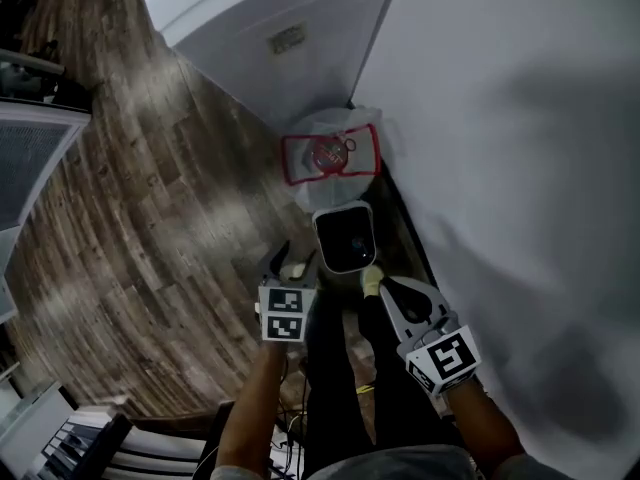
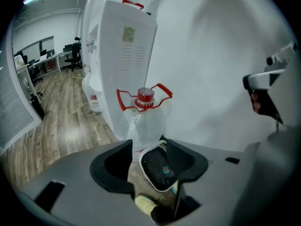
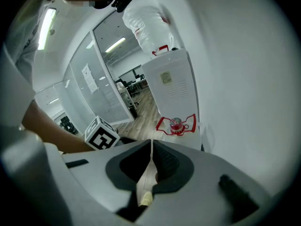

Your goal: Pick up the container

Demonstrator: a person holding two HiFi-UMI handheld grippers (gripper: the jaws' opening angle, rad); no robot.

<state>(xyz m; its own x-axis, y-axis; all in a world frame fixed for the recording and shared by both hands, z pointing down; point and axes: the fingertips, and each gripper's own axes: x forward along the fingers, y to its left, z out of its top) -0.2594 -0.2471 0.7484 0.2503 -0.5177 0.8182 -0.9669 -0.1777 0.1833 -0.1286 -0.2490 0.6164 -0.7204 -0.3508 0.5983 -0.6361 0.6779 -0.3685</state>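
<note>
Of the jug (image 2: 146,126), the lower part is hidden behind the left gripper (image 2: 148,149) and a dark, white-rimmed thing (image 2: 157,171) seen between its parted jaws. The nature of that thing cannot be determined; its near end is covered by the gripper body. Beyond the right gripper (image 3: 151,145), little of the jug but its cap (image 3: 176,123) and handle (image 3: 163,125) is seen; the rest is masked by that gripper. The print on the dispenser (image 2: 127,79) label (image 2: 128,33) is too small to be read. The dispenser is cut off by the head view's top edge.
</note>
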